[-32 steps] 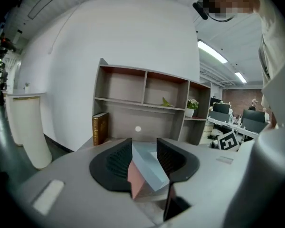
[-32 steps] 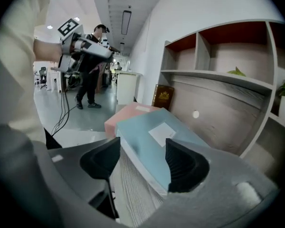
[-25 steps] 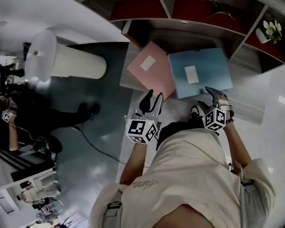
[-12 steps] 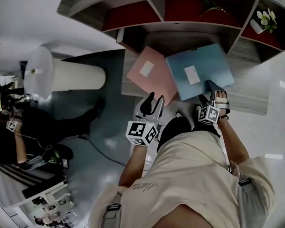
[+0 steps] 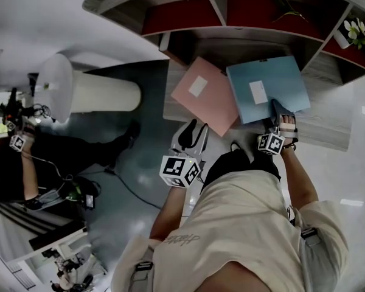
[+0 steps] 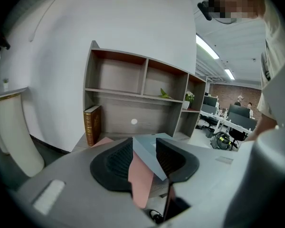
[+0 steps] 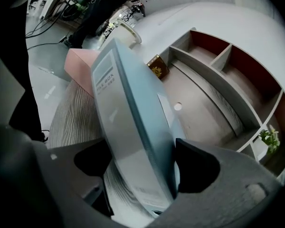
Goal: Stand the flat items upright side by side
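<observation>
Two boxes lie on the shelf [image 5: 316,130], pink box [image 5: 204,93] left, blue box [image 5: 266,87] right. Wide jaws of the right gripper [image 5: 279,107], just closing, clamp the blue box's near edge; the left gripper [image 5: 196,127] hovers half-open, empty.

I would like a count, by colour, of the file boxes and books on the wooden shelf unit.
pink file box: 1
blue file box: 1
brown book: 1
Total: 3
</observation>
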### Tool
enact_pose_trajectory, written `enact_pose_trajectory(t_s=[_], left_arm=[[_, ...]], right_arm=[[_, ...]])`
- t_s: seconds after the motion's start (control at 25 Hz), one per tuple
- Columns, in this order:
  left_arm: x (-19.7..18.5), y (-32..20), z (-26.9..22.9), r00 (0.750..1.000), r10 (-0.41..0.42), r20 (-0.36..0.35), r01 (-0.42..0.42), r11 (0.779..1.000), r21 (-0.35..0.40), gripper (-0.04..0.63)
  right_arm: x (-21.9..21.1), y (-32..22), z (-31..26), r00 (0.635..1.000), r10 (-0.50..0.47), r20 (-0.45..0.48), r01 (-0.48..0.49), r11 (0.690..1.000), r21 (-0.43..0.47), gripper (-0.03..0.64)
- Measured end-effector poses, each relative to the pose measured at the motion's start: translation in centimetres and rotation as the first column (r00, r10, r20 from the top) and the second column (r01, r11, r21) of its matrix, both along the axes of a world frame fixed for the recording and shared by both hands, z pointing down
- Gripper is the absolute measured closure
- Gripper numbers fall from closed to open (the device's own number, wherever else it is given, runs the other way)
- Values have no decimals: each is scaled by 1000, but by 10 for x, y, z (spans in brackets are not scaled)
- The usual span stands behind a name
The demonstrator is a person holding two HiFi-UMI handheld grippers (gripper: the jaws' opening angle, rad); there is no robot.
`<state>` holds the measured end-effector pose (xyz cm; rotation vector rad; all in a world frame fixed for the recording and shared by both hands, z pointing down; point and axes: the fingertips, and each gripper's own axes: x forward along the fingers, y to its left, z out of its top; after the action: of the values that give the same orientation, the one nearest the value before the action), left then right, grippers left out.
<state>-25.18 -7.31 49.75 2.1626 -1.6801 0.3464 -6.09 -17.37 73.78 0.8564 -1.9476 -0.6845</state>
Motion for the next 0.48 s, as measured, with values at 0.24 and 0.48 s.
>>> enact_pose_trajectory(t_s=[0.24, 0.48], left_arm=[[2, -5, -3, 1000, 28, -7, -27, 1000, 15, 425], [5, -17, -13, 998, 58, -34, -56, 997, 44, 426]], right_arm=[[-5, 1, -20, 992, 6, 123, 0, 999, -51, 221], [-5, 2, -49, 956, 84, 282, -51, 991, -122, 224]])
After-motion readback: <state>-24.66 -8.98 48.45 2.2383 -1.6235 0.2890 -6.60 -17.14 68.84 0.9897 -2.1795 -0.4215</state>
